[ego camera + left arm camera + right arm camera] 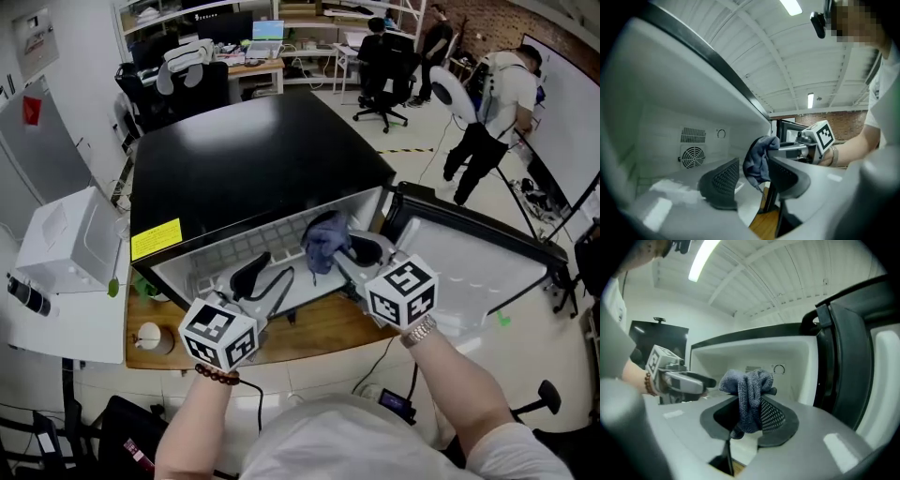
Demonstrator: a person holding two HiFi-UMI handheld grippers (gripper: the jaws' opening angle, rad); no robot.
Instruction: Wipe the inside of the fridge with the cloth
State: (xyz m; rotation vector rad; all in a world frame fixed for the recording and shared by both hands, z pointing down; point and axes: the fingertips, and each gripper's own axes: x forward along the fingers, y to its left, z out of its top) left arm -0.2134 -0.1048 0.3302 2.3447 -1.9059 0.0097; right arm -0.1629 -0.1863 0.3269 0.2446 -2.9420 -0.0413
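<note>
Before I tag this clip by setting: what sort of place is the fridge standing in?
Probably an office or lab workspace, not a kitchen: the fridge sits on a wooden table, and beyond it are a desk with a lit screen, a swivel office chair and a whiteboard.

Office clutter behind: laptop [267, 31] on a desk [255, 67], black chair [382, 86], white box [64, 246], someone [494, 111] standing by a whiteboard [574, 117].

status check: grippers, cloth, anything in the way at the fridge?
Right gripper shut on cloth, at the fridge opening. Left gripper open, empty. Door open; nothing seen in the way.
</note>
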